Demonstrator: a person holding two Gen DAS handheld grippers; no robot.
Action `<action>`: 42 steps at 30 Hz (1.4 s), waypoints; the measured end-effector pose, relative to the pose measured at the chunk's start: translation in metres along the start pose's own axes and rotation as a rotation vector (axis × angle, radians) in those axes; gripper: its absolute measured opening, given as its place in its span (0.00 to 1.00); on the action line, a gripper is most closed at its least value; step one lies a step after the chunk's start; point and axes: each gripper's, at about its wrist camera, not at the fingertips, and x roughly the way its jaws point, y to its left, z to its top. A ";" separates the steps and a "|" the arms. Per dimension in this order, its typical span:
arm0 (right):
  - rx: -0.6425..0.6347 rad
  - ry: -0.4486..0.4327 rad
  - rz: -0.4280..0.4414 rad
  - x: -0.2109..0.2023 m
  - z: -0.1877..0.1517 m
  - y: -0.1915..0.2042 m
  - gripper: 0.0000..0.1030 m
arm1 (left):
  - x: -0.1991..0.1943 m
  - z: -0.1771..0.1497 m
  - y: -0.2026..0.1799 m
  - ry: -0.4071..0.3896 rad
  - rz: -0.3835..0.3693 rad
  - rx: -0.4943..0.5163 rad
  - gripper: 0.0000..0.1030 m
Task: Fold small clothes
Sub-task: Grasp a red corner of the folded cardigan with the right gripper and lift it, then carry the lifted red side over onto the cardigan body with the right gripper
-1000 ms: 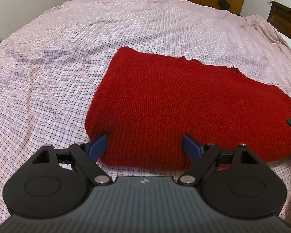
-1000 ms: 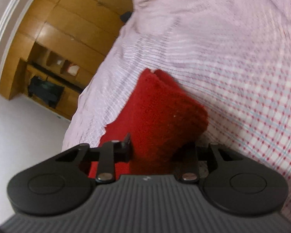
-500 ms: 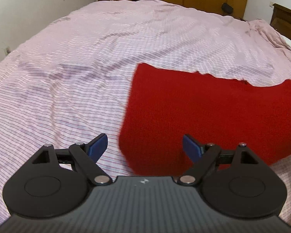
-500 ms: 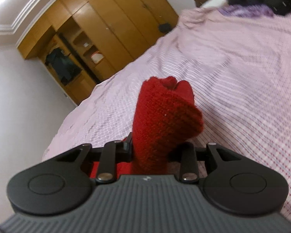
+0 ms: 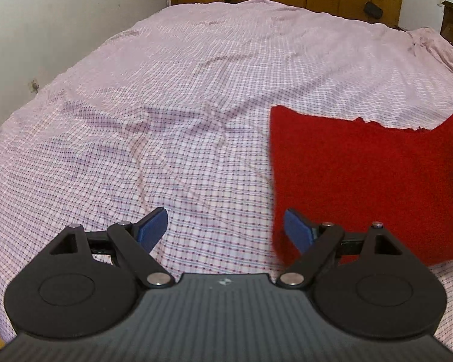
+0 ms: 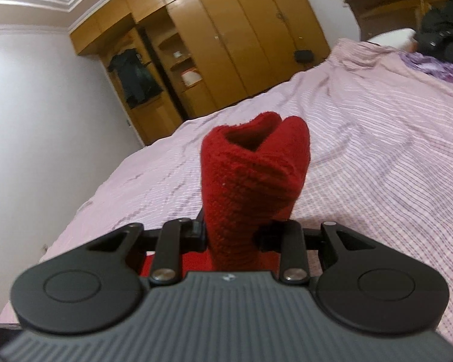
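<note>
A red knitted garment (image 5: 368, 178) hangs folded on the right of the left wrist view, its right side lifted and its lower edge just above the checked pink bedsheet (image 5: 178, 105). My left gripper (image 5: 225, 229) is open with only sheet between its blue pads, and the garment's left edge sits just behind the right pad. In the right wrist view my right gripper (image 6: 231, 232) is shut on a bunched fold of the red garment (image 6: 253, 178), which sticks up in front of the jaws above the bed.
The bed's sheet (image 6: 377, 138) spreads wide around the garment. A wooden wardrobe (image 6: 226, 48) with open shelves fills the far wall. A dark headboard (image 6: 392, 3), black items (image 6: 444, 24) and purple cloth (image 6: 438, 66) lie at the right. A white wall (image 5: 60, 24) borders the left.
My right gripper has risen and rolled upright with the bunched garment in it. The garment has drifted rightward out from between my left gripper's pads, its right side lifting off the bed.
</note>
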 end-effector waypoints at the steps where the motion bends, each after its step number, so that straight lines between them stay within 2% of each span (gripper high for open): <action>1: -0.016 0.002 0.011 0.001 0.001 0.005 0.31 | 0.001 -0.001 0.002 0.004 -0.002 -0.005 0.85; 7: -0.090 0.006 0.050 0.010 0.002 0.034 0.31 | 0.012 -0.006 0.007 0.022 -0.005 -0.023 0.85; 12: -0.147 0.036 0.071 0.021 -0.011 0.056 0.31 | 0.014 -0.009 0.013 0.022 -0.004 -0.034 0.85; 18: -0.237 0.136 0.099 0.044 -0.040 0.078 0.31 | 0.017 -0.012 0.022 0.026 0.006 -0.048 0.85; 23: -0.379 0.220 0.089 0.061 -0.071 0.098 0.31 | 0.019 -0.016 0.028 0.027 0.007 -0.059 0.85; 27: -0.465 0.208 0.081 0.058 -0.081 0.108 0.31 | 0.019 -0.018 0.033 0.025 0.010 -0.067 0.85; 29: -0.443 0.190 0.081 0.055 -0.077 0.106 0.31 | 0.020 -0.019 0.037 0.008 0.018 -0.052 0.85; 33: -0.377 0.094 0.071 0.048 -0.058 0.115 0.28 | 0.017 -0.019 0.045 -0.005 0.022 -0.066 0.85; 37: -0.367 0.040 0.129 0.041 -0.052 0.133 0.28 | 0.013 -0.020 0.055 -0.017 0.036 -0.076 0.85; 40: -0.463 0.055 0.185 0.036 -0.075 0.152 0.28 | 0.012 -0.021 0.064 -0.020 0.052 -0.090 0.85; 42: -0.494 0.114 0.209 0.041 -0.094 0.157 0.28 | 0.012 -0.022 0.070 -0.019 0.060 -0.101 0.85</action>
